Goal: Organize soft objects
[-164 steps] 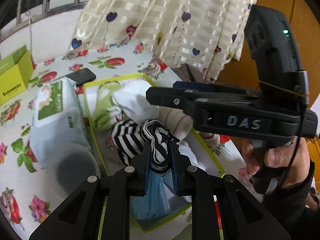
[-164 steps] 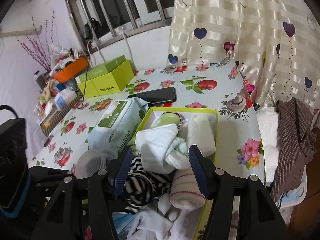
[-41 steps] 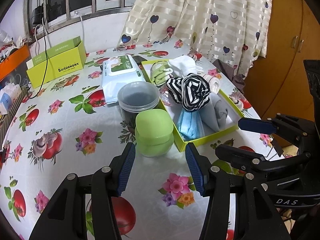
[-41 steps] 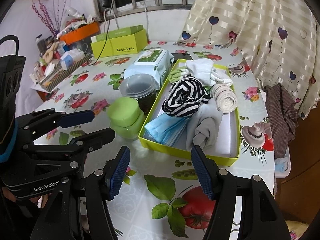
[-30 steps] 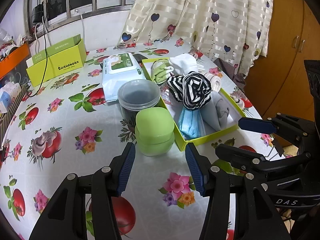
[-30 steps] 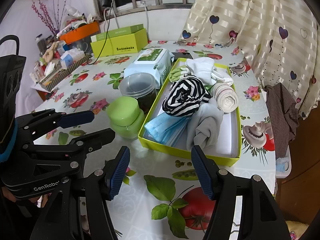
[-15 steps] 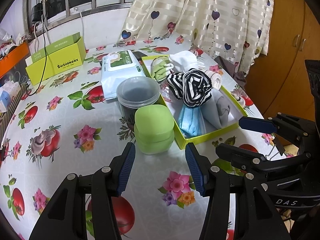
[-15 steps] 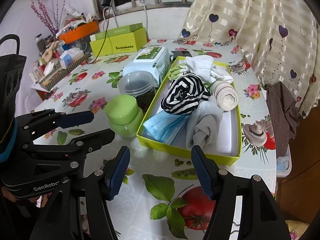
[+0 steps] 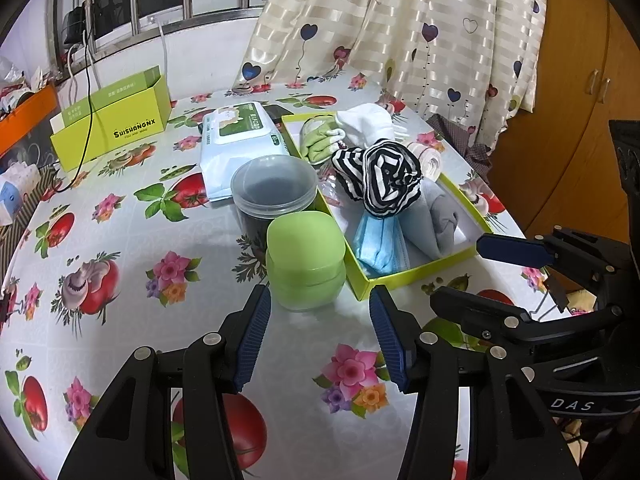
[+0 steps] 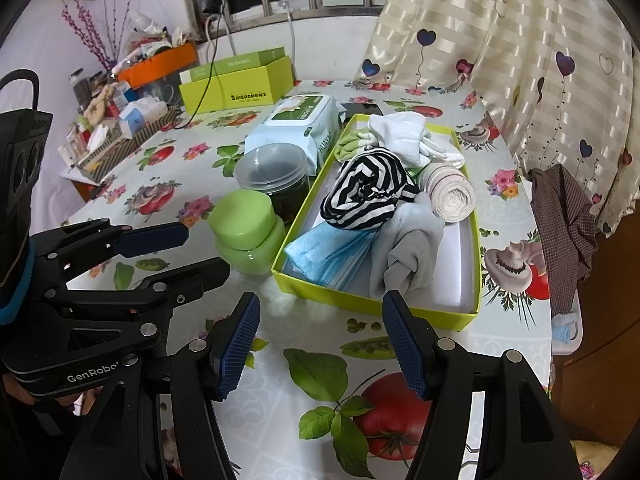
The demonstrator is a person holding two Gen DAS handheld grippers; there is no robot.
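Both units black angular plastic, silver screw heads, ribbed blue pads on the fingers; left gripper (image 9: 318,332) body marked "GenRobot" with a blue band, right gripper (image 10: 320,340) body marked "DAS" in white.

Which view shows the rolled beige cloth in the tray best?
Right wrist view: the rolled beige cloth lies in full sight, spiral end facing the camera. In the left wrist view the rolled cloth is mostly hidden behind the striped bundle.

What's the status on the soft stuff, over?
Left tongs open, empty. Right tongs open, empty, short of the yellow box. Striped cloth, blue masks, grey cloth in box. Green jar beside box.
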